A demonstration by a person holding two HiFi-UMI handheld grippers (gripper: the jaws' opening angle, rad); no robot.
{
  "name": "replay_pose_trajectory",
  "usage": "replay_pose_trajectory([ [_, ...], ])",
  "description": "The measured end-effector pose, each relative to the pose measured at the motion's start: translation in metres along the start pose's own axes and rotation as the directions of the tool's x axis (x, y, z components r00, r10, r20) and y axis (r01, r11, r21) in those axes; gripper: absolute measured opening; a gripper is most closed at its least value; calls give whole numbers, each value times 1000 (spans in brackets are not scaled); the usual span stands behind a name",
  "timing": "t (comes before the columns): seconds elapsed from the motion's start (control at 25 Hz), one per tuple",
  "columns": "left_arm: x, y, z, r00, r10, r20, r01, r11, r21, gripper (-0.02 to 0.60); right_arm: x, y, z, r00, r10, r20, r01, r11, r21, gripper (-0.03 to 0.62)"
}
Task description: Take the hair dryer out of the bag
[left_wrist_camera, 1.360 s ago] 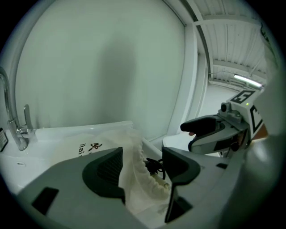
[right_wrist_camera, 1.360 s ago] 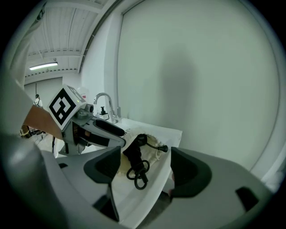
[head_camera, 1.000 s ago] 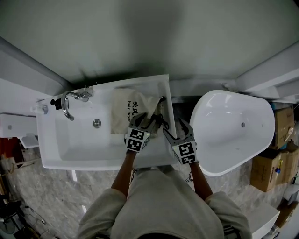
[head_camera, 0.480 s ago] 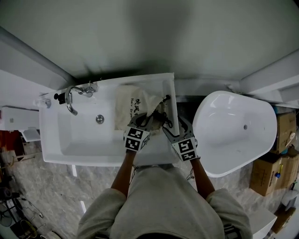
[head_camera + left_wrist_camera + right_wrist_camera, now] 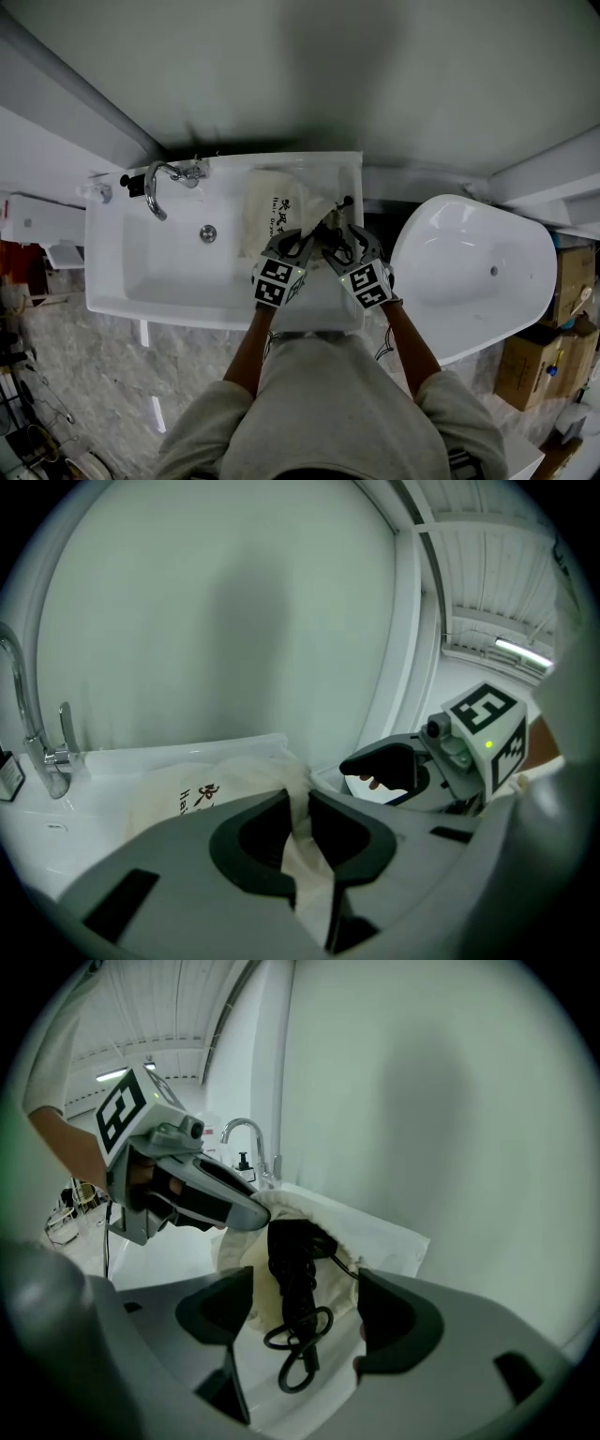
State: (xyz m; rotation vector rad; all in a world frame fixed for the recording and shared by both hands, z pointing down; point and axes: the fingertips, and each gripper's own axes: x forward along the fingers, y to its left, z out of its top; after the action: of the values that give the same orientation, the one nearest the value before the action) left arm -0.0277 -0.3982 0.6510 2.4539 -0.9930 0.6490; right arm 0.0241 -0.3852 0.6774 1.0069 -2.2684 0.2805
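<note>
the sink (image 5: 141, 281) lies below both tongs. the soft cloth bag (image 5: 375, 1232) sags in it. the left tongs (image 5: 298, 829) have just been closing and now pinch its rim cloth, lifting the mouth. the black hair dryer (image 5: 292, 1251) sits in that mouth, just ahead of the wide-open, empty right tongs (image 5: 305, 1316). it is probably rigid, smooth and fairly heavy, so grip the body, not the limp coiled cord (image 5: 298, 1354).

Bathroom-fixture storeroom or workshop: white basin (image 5: 159, 267) with tap (image 5: 157, 184), bathtub (image 5: 469, 281), cardboard boxes (image 5: 536, 349) alongside.
</note>
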Motion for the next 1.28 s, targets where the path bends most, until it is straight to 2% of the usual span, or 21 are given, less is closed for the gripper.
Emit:
replay_pose_trajectory([
  [0.2,-2,1,0,1000,5,3,-5,1000,1,54,27,5,-3,997,55,-59,-59,996,-68,336],
  [0.52,-3,3,-1,1000,8,2,-8,1000,-1,54,66,11,-11,972,134,-193,-162,977,-136,336],
  [0.8,-2,5,0,1000,11,11,-11,1000,-12,54,80,11,-11,953,172,-248,-201,975,-96,336],
  [0.96,-3,6,0,1000,10,13,-10,1000,-20,54,77,17,-16,948,176,-266,-215,968,-125,319],
  [1.28,-2,5,1,1000,3,16,-3,1000,-19,54,95,20,-27,899,229,-374,-292,949,-119,319],
])
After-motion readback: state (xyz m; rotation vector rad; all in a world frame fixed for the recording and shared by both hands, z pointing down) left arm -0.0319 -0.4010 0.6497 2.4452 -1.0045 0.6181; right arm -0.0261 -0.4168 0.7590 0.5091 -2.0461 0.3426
